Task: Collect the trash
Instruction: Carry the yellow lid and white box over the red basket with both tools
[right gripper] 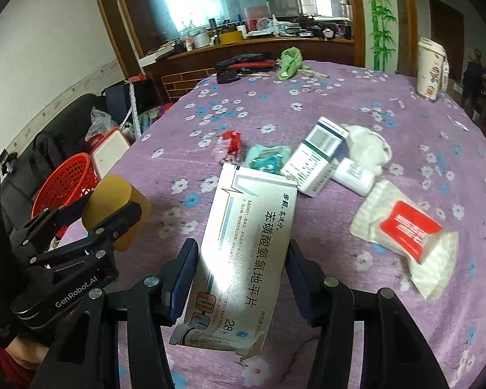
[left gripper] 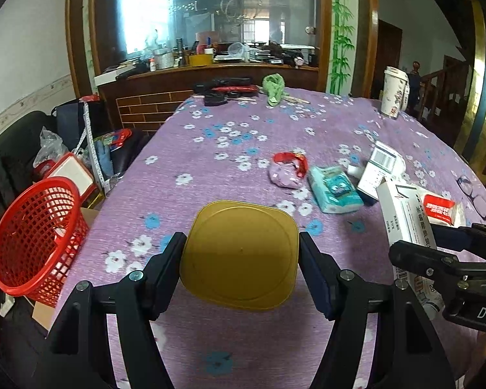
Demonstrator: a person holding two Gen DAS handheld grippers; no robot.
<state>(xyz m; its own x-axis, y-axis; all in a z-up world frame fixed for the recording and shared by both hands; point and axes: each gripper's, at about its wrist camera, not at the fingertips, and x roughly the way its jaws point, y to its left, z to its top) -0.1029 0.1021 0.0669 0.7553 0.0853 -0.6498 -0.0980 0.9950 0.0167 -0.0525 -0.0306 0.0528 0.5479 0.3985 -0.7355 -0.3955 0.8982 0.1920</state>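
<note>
While both loads ride clear of the bench [left gripper: 210, 162], the flattened white medicine carton [right gripper: 243, 253] sits clamped lengthwise in the right hand-held gripper [right gripper: 243, 278], and a yellow rounded-square lid [left gripper: 239, 254] is pinched by its edges in the left hand-held gripper [left gripper: 243, 269]. Each tool is clenched on its item, pads pressing on opposite sides. The step in hand looks like carrying both pieces to the red mesh basket [left gripper: 35, 236], which stands off the bench's left edge, tilted, its mouth toward the bench. To do it well, the person would likely hold both grips firm, swing the left load over the rim first, and let go only once each piece is above the opening; the thin carton could slip or catch the rim.

More litter lies on the purple flowered cloth: a teal tissue packet [left gripper: 335, 191], a red-and-clear wrapper [left gripper: 290, 168], a small white-and-blue box [right gripper: 314, 159] and a red-labelled sachet [right gripper: 408, 230]. The carton bears large Chinese characters and "28". The left tool's body reads "GenRobot.AI" in the right camera. A printed paper cup [left gripper: 393, 92] stands at the far edge.
</note>
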